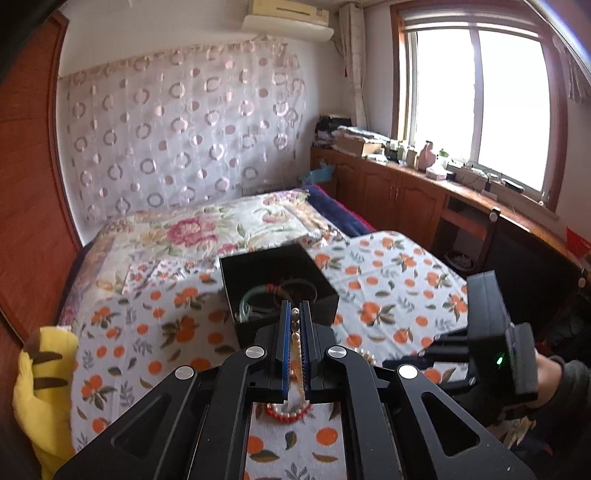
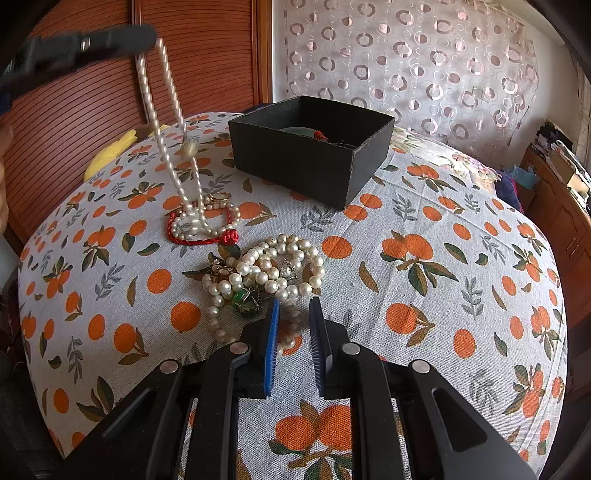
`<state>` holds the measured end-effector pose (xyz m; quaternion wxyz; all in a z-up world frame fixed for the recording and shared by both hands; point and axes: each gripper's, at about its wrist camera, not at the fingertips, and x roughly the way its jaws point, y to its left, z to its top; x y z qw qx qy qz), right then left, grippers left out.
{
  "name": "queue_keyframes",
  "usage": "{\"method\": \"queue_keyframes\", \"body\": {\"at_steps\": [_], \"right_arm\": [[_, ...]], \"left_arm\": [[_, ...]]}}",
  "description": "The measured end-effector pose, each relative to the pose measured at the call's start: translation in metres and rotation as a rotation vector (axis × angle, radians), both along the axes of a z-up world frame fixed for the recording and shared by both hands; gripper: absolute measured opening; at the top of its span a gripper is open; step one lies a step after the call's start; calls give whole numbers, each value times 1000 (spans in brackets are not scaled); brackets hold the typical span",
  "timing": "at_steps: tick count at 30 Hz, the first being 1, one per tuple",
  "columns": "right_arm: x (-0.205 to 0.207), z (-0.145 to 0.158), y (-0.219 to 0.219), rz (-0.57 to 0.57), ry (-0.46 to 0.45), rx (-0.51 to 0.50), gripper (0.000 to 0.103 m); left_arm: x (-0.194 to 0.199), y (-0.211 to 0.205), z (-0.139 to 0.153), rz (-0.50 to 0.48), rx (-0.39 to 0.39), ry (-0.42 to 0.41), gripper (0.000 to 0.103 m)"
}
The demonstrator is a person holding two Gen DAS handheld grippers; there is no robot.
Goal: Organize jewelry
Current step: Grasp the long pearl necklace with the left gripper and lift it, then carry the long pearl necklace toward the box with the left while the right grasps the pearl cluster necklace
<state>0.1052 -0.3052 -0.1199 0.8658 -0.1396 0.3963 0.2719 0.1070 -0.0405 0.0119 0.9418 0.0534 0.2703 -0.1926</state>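
Note:
My left gripper [image 1: 295,314] is shut on a long pearl necklace [image 1: 296,334], lifted above the cloth. In the right wrist view that necklace [image 2: 168,118] hangs from the left gripper [image 2: 146,35] at the upper left, its lower end still resting on a red cord bracelet [image 2: 201,236]. A black open box [image 2: 310,147] stands behind, with a green bangle [image 1: 255,299] inside. My right gripper [image 2: 293,306] is open, just in front of a heap of pearl strands [image 2: 266,273] with a green ring [image 2: 242,299].
The orange-print cloth [image 2: 424,258] covers the table. A yellow plush toy [image 1: 40,387] lies at the left edge. A floral bed [image 1: 207,229] and wooden cabinets [image 1: 399,195] under a window lie beyond. My right gripper's body [image 1: 495,332] shows at the right.

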Motion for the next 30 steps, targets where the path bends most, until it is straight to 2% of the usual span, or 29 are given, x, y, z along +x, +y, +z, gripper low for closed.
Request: {"method": "queue_keyframes", "body": {"at_steps": [11, 13, 17, 30], "right_arm": [[0, 0, 0, 2, 0, 0, 18], [0, 0, 2, 27, 6, 0, 10], [0, 3, 2, 34, 4, 6, 8], [-7, 85, 0, 50, -183, 109, 8]], "left_arm": [[7, -19, 42, -5, 1, -84, 4], [8, -21, 46, -3, 2, -92, 4], [12, -21, 52, 7, -5, -99, 4], [27, -22, 67, 37, -2, -118, 4]]}}
